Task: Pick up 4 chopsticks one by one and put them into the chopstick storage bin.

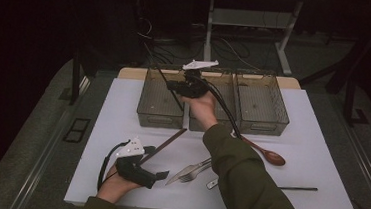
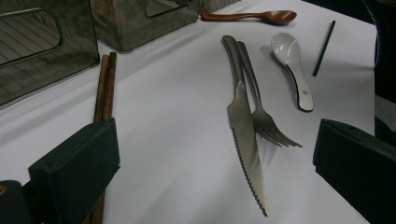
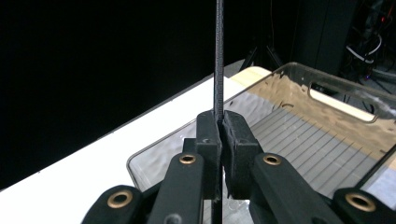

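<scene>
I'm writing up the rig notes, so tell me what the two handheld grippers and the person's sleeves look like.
Both grippers, left gripper and right gripper, are matte black with blocky jaws and brass-coloured pivot rivets. Each carries a pale three-cornered plate on top and trails a black cable. The sleeves are olive green.

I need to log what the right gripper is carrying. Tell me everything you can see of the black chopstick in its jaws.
The black chopstick is a thin, straight, dark rod with a finely ribbed surface near the grip. The right gripper is shut on it, both pads pressing its sides. In the high view it slants over the left bin, a clear ribbed tray. Whether its tip touches the bin cannot be told.
</scene>
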Tool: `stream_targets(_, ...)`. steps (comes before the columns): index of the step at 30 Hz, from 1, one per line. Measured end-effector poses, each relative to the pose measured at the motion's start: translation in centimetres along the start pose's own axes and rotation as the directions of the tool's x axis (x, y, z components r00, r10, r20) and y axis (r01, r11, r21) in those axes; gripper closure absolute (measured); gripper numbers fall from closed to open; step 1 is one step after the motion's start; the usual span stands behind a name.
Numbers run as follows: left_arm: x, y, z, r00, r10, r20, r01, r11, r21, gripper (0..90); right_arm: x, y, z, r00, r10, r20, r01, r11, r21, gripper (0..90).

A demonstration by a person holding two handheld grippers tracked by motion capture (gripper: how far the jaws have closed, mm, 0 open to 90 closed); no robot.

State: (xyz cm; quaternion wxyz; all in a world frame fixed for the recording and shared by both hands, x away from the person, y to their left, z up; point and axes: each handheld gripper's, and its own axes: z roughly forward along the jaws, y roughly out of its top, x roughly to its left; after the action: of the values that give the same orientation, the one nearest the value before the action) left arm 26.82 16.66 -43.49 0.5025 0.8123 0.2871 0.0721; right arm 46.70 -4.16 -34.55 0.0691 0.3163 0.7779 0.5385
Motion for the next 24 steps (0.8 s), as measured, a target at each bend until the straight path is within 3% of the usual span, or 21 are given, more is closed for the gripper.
stream_targets(11, 0.0, 0.0, 0.0, 1.0000, 0.003, 0.004, -0.003, 1.0000, 0.001, 0.0, -0.8, -1.7, 2.6, 0.9994, 0.024, 0.024, -0.025, 0.997, 0.067, 85.2)
stream_targets(24, 0.0, 0.0, 0.0, 1.0000, 0.002, 0.003, -0.002, 1.0000, 0.000, 0.0, -1.0, -2.3, 3.3, 0.9972, 0.050, 0.055, -0.057, 0.989, 0.134, 85.2)
